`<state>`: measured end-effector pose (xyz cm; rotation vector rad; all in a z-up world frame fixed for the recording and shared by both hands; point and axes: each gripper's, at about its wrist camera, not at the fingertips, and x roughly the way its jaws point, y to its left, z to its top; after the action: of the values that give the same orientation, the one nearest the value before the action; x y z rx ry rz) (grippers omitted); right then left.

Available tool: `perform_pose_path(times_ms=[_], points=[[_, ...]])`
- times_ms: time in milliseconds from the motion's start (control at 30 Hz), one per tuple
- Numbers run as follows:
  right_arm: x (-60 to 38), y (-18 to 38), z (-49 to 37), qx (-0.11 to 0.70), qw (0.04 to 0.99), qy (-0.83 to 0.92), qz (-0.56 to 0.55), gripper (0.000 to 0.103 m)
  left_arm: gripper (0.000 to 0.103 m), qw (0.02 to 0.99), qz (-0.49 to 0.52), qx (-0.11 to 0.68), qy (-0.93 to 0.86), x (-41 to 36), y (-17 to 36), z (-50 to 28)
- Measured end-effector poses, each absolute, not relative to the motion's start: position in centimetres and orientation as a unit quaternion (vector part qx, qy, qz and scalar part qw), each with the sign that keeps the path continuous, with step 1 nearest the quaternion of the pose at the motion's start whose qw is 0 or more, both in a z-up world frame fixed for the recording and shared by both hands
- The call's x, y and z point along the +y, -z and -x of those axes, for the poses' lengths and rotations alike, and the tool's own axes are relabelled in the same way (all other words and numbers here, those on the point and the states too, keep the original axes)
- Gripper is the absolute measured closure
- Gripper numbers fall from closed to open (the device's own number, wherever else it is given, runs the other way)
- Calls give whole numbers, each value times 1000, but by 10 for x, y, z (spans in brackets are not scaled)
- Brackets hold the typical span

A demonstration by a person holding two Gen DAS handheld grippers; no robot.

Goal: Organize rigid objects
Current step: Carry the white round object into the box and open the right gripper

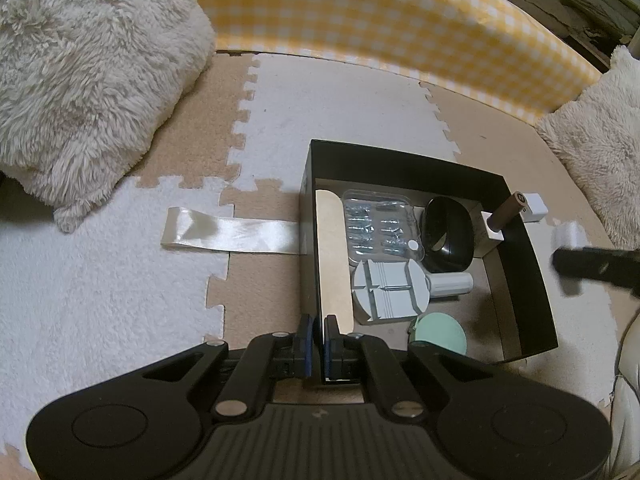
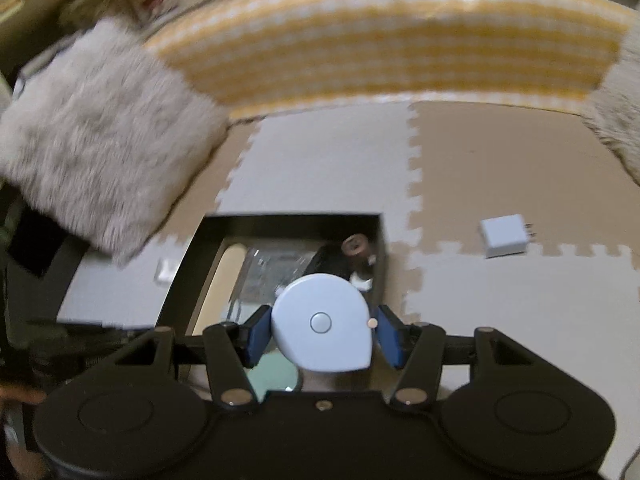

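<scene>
The left gripper [image 1: 319, 346] is clamped on the near wall of the box [image 1: 524, 252] — a shallow, black, rigid rectangle with a tan cardboard lining. Its two blue pads sit either side of that thin wall, nearly touching.

Ahead of this gripper, inside the box, lie six things: a clear blister tray [image 1: 380, 226] of small metal bits, a glossy black oval case [image 1: 446, 236], a flat grey ribbed tool [image 1: 390, 292] with a stubby white cylinder [image 1: 452, 284] beside it, a mint-green disc [image 1: 440, 334] nearest the gripper, and a brown tube [image 1: 508, 212] leaning on the far right corner. Left of the box a satin ribbon [image 1: 232, 234] lies flat on the floor [image 1: 100, 300], made of foam puzzle mats, cream and tan.

The right gripper [image 2: 322, 330] holds a smooth, pale-blue, teardrop-shaped tape measure [image 2: 320, 322] between its blue pads, above the box's right part. Ahead and to its right one white cube charger [image 2: 504, 236] rests on the floor. Two shaggy cushions [image 1: 92, 76] flank a yellow gingham panel [image 1: 380, 20] beyond.
</scene>
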<state>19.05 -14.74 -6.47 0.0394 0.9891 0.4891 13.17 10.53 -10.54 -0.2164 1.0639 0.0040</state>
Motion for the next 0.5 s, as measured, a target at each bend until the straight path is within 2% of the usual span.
perform_pose_path(times_ms=[500], points=[[-107,93,-181,512,816,-256,81,46,98,856,107,506,-2,106,106,-132]])
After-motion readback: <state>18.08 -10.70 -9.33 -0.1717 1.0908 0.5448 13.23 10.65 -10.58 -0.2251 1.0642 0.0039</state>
